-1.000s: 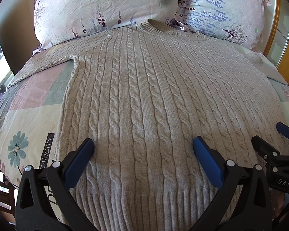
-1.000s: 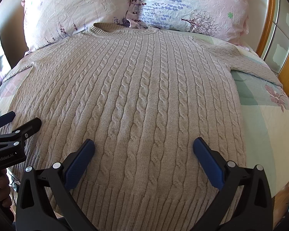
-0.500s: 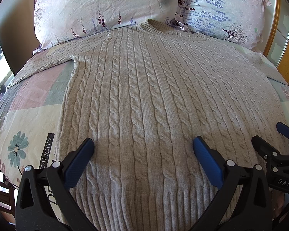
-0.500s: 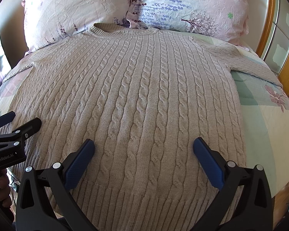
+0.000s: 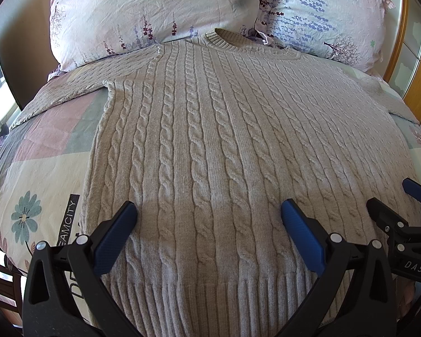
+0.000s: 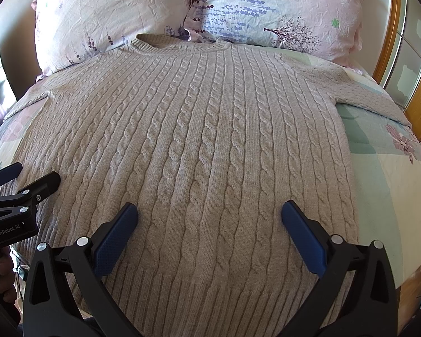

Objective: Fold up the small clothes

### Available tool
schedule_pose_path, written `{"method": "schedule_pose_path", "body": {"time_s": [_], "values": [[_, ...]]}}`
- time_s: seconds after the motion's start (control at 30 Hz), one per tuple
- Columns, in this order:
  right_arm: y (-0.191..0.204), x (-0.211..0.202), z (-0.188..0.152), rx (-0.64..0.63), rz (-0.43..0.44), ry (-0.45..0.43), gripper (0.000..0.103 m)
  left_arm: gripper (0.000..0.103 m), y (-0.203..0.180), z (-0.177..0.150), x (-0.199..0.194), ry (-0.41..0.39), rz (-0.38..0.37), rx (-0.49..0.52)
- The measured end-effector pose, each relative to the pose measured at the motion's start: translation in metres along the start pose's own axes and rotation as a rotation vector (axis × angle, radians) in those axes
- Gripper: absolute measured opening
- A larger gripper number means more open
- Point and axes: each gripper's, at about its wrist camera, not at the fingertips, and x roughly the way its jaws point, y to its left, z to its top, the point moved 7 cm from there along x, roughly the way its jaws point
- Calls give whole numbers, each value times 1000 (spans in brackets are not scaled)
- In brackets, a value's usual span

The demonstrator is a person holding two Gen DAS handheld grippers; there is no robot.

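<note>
- A beige cable-knit sweater (image 5: pixel 210 146) is laid flat, front up, on a bed covered by a patchwork floral bedsheet (image 5: pixel 39 174).
- The ribbed collar (image 5: pixel 224 38) is seen at the far end, touching two floral pillows: a left pillow (image 5: pixel 148 11) and a right pillow (image 5: pixel 322 14).
- Both sleeves are spread outward; the left sleeve (image 5: pixel 70 90) is stretched toward the bed's left edge, the right sleeve (image 6: pixel 365 92) toward the wooden bed frame (image 6: pixel 390 33).
- The ribbed hem (image 5: pixel 210 295) lies nearest the cameras.
- The left gripper (image 5: pixel 209 219) is held above the lower left part of the sweater, jaws spread wide, nothing grasped; the blue pads (image 5: pixel 113 238) are apart from each other.
- The right gripper (image 6: pixel 209 219) is held above the lower right part, jaws likewise spread wide and empty.
- Contact between fingertips and knit cannot be told from either view.
- In the left wrist view the right gripper's body is seen at the right edge; in the right wrist view the left gripper's body, marked "GenRobot.AI", is seen at the left edge.
- Printed text "AMCITY" is visible on the sheet, just beside the sweater's left side.
</note>
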Motion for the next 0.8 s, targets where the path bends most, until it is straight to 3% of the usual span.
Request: {"method": "schedule_pose_path", "body": {"time_s": [0.23, 0.33, 0.4, 0.5, 0.57, 0.7, 0.8], "values": [[1, -1, 0, -24, 23, 19, 102, 101, 0, 1, 1, 33, -6, 6], [-13, -3, 16, 14, 130, 45, 102, 101, -2, 4, 7, 57, -14, 15], [-56, -13, 44, 165, 161, -20, 102, 101, -3, 5, 9, 87, -28, 23], [-159, -18, 90, 399, 83, -110, 101, 101, 1, 8, 5, 116, -34, 16], [-242, -11, 113, 563, 6, -130, 88, 101, 4, 14, 4, 121, -36, -9], [-374, 21, 131, 827, -86, -85, 61, 101, 20, 35, -4, 80, -102, -184], [-445, 48, 124, 1011, -128, -39, 52, 101, 35, 53, -9, 31, -86, -277]]}}
